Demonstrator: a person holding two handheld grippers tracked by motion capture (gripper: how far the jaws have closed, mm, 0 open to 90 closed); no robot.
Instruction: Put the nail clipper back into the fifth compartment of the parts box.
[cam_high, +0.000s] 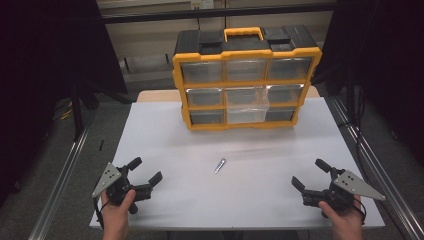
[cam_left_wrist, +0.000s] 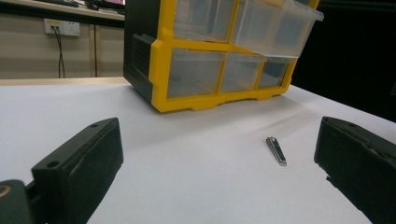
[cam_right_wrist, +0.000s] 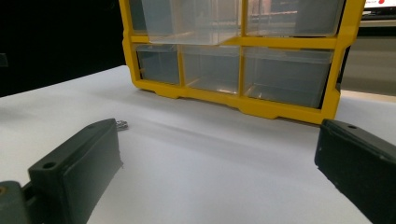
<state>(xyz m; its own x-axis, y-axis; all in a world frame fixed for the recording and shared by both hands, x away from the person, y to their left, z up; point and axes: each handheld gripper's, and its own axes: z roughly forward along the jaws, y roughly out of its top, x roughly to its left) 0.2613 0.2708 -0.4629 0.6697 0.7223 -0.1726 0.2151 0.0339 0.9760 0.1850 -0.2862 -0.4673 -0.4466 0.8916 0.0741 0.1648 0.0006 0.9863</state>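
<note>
A yellow and black drawer organizer (cam_high: 245, 75) stands at the back of the white table; its clear middle drawer (cam_high: 247, 105) is pulled out toward me. A small metal nail clipper (cam_high: 220, 165) lies flat on the table in front of it, also in the left gripper view (cam_left_wrist: 276, 150) and partly behind a jaw in the right gripper view (cam_right_wrist: 122, 124). My left gripper (cam_high: 146, 170) rests near the front left edge, open and empty, held by a hand. My right gripper (cam_high: 310, 174) sits near the front right edge, open and empty. Both stand apart from the clipper.
The white table top (cam_high: 165, 130) ends at a front edge just behind the hands. Metal rails (cam_high: 65, 165) run along both sides below the table. A wooden strip (cam_high: 155, 95) shows behind the organizer, with dark curtains at left and right.
</note>
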